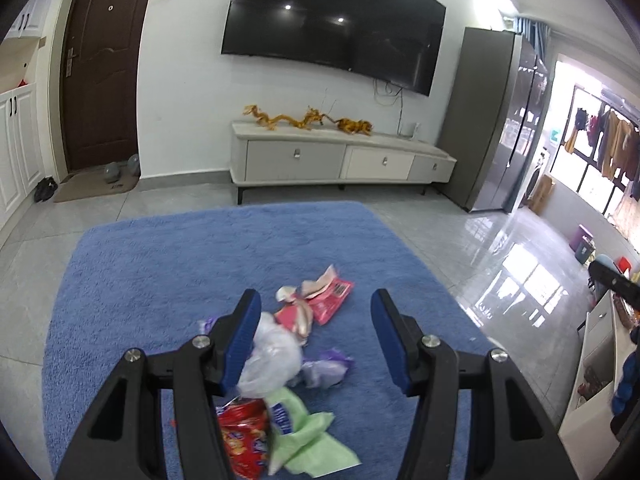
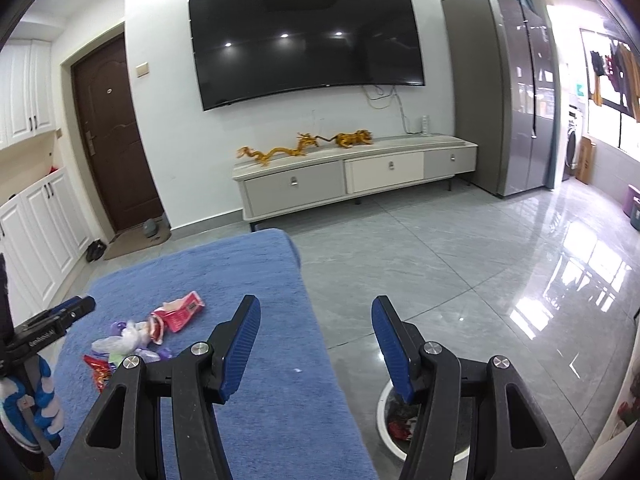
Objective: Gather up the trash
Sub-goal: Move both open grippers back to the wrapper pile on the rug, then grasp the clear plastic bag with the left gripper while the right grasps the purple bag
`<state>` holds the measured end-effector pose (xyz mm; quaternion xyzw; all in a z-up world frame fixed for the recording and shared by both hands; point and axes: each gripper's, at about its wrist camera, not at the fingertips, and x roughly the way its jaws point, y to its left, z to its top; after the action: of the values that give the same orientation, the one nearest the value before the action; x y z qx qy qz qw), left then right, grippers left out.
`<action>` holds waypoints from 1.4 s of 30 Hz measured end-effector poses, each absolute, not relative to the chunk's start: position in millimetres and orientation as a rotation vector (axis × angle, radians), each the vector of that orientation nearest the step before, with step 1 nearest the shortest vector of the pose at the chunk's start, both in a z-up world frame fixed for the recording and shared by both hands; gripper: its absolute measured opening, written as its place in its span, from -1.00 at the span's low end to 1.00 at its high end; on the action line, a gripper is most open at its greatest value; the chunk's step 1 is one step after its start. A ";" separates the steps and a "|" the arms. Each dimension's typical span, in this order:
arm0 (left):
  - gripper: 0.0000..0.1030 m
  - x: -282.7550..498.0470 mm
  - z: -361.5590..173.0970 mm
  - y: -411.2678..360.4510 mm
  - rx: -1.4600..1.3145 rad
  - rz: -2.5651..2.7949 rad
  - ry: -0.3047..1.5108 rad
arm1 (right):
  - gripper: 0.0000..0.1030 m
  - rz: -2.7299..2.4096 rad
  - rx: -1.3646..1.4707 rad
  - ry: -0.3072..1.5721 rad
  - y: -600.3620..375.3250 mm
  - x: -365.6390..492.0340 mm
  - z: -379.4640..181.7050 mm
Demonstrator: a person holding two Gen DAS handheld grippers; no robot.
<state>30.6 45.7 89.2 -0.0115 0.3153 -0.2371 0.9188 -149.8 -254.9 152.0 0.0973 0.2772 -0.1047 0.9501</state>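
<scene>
1. Left wrist view: my left gripper (image 1: 316,308) hangs released, its ribbed blue pads spread wide and holding nothing, above a heap of trash on the fuzzy blue rug (image 1: 160,264).
2. In the heap, a crumpled clear plastic bag (image 1: 276,356) lies just beside my left pad (image 1: 242,336), with a torn pink wrapper (image 1: 330,294) beyond it.
3. Nearer the camera lie a shiny red snack bag (image 1: 244,436), a soft green wrapper (image 1: 312,440) and a small scrunched purple wrapper (image 1: 324,368).
4. Behind the rug stand a low grey drawer cabinet (image 1: 340,160), a dark flat television (image 1: 332,28) on the wall and a brown panelled door (image 1: 104,68).
5. Right wrist view: my right gripper (image 2: 316,308) is also released and empty, its pads apart over the rug's right edge (image 2: 280,380) and the glossy grey tile floor (image 2: 460,272).
6. A round white bin (image 2: 384,404) sits on the tiles under my right finger, with red scraps inside.
7. The trash pile (image 2: 152,332) lies at the left on the rug, well apart from the bin, with my left gripper's (image 2: 68,312) black frame beside it.
</scene>
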 end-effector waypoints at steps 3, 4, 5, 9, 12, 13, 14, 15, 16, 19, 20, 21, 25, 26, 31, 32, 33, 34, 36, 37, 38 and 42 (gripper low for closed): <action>0.07 37.0 70.1 48.0 -0.016 -0.493 0.707 | 0.08 -0.172 0.194 0.584 -244.8 -140.4 146.5; 0.07 39.9 63.1 49.0 -0.016 -0.493 0.729 | 0.08 -0.159 0.192 0.591 -239.2 -136.3 144.7; 0.07 43.6 55.2 48.5 -0.013 -0.498 0.754 | 0.08 -0.138 0.191 0.602 -234.4 -129.7 141.7; 0.07 57.8 33.7 45.0 0.003 -0.493 0.818 | 0.08 -0.058 0.189 0.644 -214.9 -109.1 130.0; 0.06 70.1 21.4 43.2 0.003 -0.491 0.864 | 0.08 0.009 0.195 0.683 -200.6 -92.7 117.5; 0.06 73.2 19.4 42.8 0.006 -0.489 0.874 | 0.08 0.036 0.196 0.701 -194.7 -85.7 111.7; 0.01 77.3 16.2 41.8 0.011 -0.486 0.885 | 0.08 0.055 0.197 0.713 -190.0 -81.6 107.1; -0.08 78.1 12.3 42.5 0.015 -0.487 0.895 | 0.08 0.083 0.200 0.733 -183.8 -74.4 100.0; -0.12 81.7 8.7 42.1 0.017 -0.492 0.908 | 0.08 0.105 0.199 0.749 -178.8 -69.0 94.7; -0.33 90.4 -0.5 46.5 0.001 -0.502 0.941 | 0.08 0.175 0.189 0.810 -156.5 -49.6 73.9; -0.38 93.9 -1.9 48.0 -0.008 -0.508 0.947 | 0.08 0.200 0.184 0.827 -149.5 -44.3 68.1; -0.42 96.9 -3.7 51.6 -0.019 -0.514 0.948 | 0.08 0.224 0.177 0.844 -141.7 -38.6 61.4; -0.45 100.0 -4.3 56.8 -0.040 -0.537 0.936 | 0.08 0.294 0.154 0.897 -119.1 -19.8 40.5; -0.45 100.3 -4.0 58.5 -0.044 -0.540 0.935 | 0.08 0.309 0.152 0.908 -114.7 -16.2 36.5; -0.45 103.7 -2.3 64.7 -0.080 -0.555 0.931 | 0.08 0.377 0.167 0.940 -97.9 0.5 18.8; -0.46 104.7 -2.0 66.0 -0.091 -0.558 0.932 | 0.11 0.388 0.174 0.945 -96.1 2.8 16.0; -0.46 104.0 -2.0 67.9 -0.101 -0.559 0.932 | 0.14 0.398 0.180 0.949 -94.4 5.1 13.1; -0.46 104.4 -2.1 69.3 -0.113 -0.561 0.933 | 0.14 0.405 0.184 0.953 -92.8 7.2 10.3; -0.46 104.4 -1.9 72.4 -0.136 -0.564 0.931 | 0.14 0.414 0.192 0.960 -90.6 10.7 5.6; -0.46 104.5 -1.9 73.6 -0.142 -0.564 0.930 | 0.14 0.413 0.188 0.963 -90.0 12.3 3.8; -0.46 104.1 -1.4 74.5 -0.145 -0.563 0.928 | 0.14 0.415 0.185 0.967 -88.8 13.4 0.8; -0.46 101.3 2.9 78.0 -0.147 -0.560 0.916 | -0.05 0.416 0.188 0.957 -90.0 15.6 -1.7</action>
<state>101.3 78.0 2.9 -0.0698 0.4360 -0.2667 0.8567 15.6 -90.0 -1.7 0.0895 0.4562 0.1983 0.8629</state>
